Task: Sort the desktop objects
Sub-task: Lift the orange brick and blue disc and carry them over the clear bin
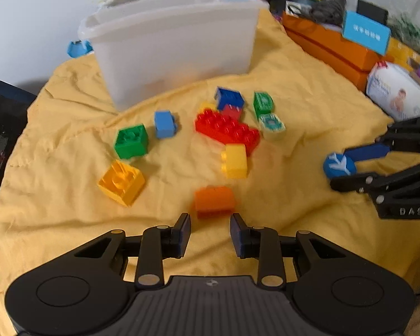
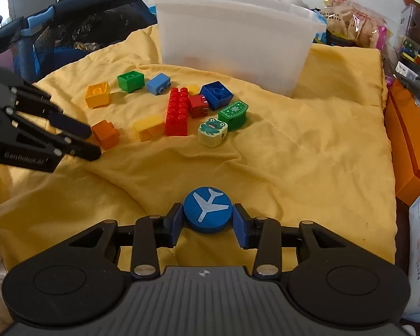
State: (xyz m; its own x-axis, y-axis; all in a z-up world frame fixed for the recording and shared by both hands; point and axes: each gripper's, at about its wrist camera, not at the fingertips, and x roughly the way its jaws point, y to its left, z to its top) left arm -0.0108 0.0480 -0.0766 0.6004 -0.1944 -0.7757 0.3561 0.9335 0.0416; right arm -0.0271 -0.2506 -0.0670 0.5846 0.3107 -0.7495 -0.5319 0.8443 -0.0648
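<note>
Blue pads on my right gripper are clamped on the round blue airplane disc, held at its rim just above the yellow cloth, well short of the white plastic bin. I judge the disc light, stiff and a little slick, so a grip across its widest part is the safe one. My left gripper is released, its jaws apart with nothing between them, just short of the orange brick; that brick looks hard and light too, best pinched on its flat sides. Counting left to right in the right wrist view: one yellow-orange brick, one orange, one green brick, one light blue brick, one yellow brick, one long red brick, one small red block, one dark blue brick, one frog block, one green patterned block. A further yellow piece peeks out behind the red ones.
</note>
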